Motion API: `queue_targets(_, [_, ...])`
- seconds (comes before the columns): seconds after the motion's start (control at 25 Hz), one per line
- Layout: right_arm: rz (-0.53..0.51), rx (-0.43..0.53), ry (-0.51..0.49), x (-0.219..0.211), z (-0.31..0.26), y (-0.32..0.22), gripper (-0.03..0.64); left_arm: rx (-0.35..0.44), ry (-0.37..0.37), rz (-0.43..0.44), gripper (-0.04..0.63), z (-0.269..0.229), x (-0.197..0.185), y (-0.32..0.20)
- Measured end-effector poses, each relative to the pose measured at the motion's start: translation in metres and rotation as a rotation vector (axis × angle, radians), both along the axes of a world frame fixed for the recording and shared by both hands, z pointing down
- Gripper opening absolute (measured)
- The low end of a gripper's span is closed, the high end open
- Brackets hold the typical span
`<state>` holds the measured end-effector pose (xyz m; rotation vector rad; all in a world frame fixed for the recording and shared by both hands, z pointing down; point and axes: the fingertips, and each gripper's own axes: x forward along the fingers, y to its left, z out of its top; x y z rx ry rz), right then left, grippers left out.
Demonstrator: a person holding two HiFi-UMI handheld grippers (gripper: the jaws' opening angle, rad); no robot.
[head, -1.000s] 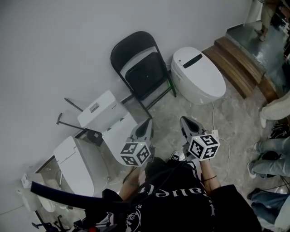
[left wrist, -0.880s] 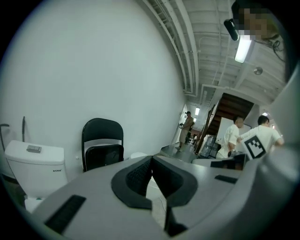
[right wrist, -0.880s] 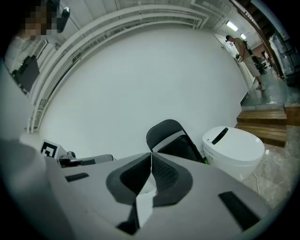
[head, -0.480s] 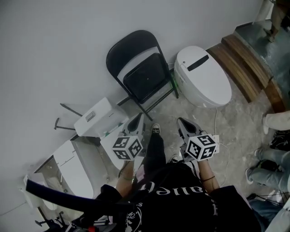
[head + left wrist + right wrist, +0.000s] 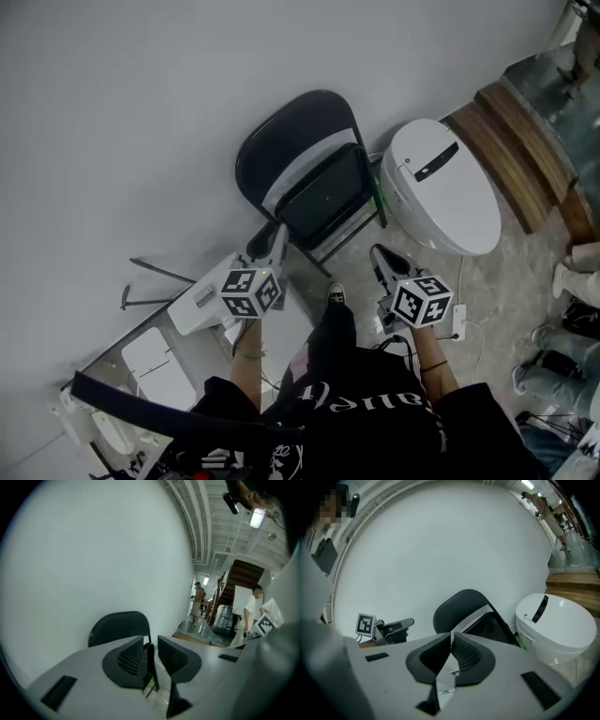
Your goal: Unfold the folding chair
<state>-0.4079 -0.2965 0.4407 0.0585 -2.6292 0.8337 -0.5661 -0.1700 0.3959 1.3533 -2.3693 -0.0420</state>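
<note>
The black folding chair (image 5: pixel 309 178) leans folded against the white wall. In the head view my left gripper (image 5: pixel 272 236) is close by its lower left frame. In the left gripper view the jaws (image 5: pixel 151 641) stand a narrow gap apart, having just been opening. A dark chair tube (image 5: pixel 151 672) shows through the gap beyond them, and nothing is pressed between the pads. My right gripper (image 5: pixel 380 255) hangs short of the chair's lower right corner. Its tips (image 5: pixel 451 637) touch, shut on nothing. The chair back (image 5: pixel 464 609) fills the middle of the right gripper view.
A white toilet (image 5: pixel 445 187) stands just right of the chair, with wooden steps (image 5: pixel 525 141) beyond it. White toilet parts (image 5: pixel 202 305) lie at the left. A cable and power strip (image 5: pixel 459 319) are on the floor, people's legs (image 5: pixel 572 272) at the right, my shoe (image 5: pixel 336 295) below the chair.
Both grippers have moved forward toward the chair, the left one farther, up to its lower left frame. The left jaws have parted slightly. My foot has stepped closer.
</note>
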Motion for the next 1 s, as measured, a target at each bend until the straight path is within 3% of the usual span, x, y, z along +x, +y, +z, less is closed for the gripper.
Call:
queue_targets(0.12, [-0.037,-0.03,0.04,-0.055,0.022,-0.003,0.017,-0.052,-0.013,-0.017,0.105,0.01,-0.085,-0.001])
queue_targets(0.24, [-0.105,-0.055,0.078,-0.103,0.046,-0.003,0.02,-0.112,0.012,0.009,0.202,0.029,-0.158,-0.008])
queue_targets(0.4, [-0.184,-0.107,0.111,-0.153,0.072,-0.001,0.119,-0.2,0.035,0.084,0.24,0.055,-0.22,-0.019])
queue_targets(0.56, [-0.174,-0.193,0.151,-0.195,0.1,-0.012,0.178,-0.31,0.042,0.172,0.255,0.081,-0.247,-0.034])
queue_targets(0.72, [-0.075,-0.294,0.191,-0.233,0.138,-0.029,0.227,-0.317,0.065,0.223,0.255,0.094,-0.26,-0.05])
queue_targets(1.0, [0.081,-0.429,0.238,-0.296,0.207,-0.063,0.241,-0.426,0.054,0.398,0.255,0.105,-0.261,-0.091])
